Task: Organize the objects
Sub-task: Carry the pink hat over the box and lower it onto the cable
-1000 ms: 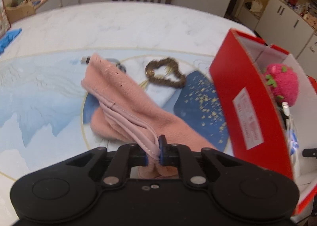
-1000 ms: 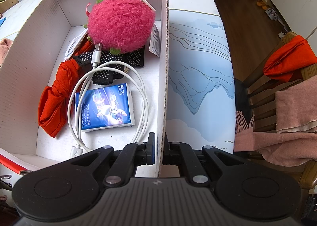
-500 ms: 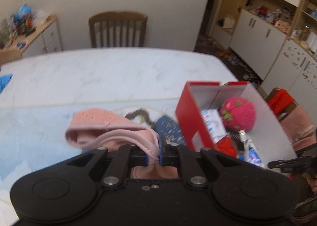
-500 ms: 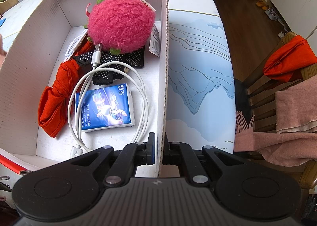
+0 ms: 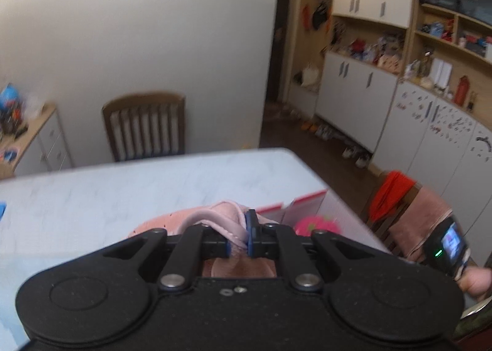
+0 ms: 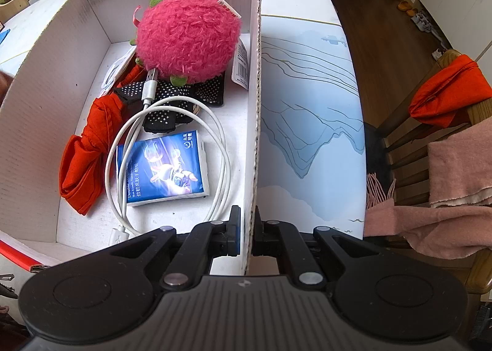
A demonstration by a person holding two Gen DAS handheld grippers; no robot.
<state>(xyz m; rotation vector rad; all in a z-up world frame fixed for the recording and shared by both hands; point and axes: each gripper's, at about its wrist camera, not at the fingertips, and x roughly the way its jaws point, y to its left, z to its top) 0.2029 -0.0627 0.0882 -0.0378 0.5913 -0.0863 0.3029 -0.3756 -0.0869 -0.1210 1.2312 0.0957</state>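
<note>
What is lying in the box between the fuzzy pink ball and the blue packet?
In the right wrist view, black dotted gloves lie between the fuzzy pink ball and the blue packet, with a loop of the white cable crossing over them.

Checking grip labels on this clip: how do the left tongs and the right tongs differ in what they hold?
The left tongs pinch soft pink cloth, bunched and hanging off the table; the right tongs clamp the rigid side wall of the cardboard box. The left tongs aim out across the room, the right tongs look steeply down into the box. Both are shut on something.
</note>
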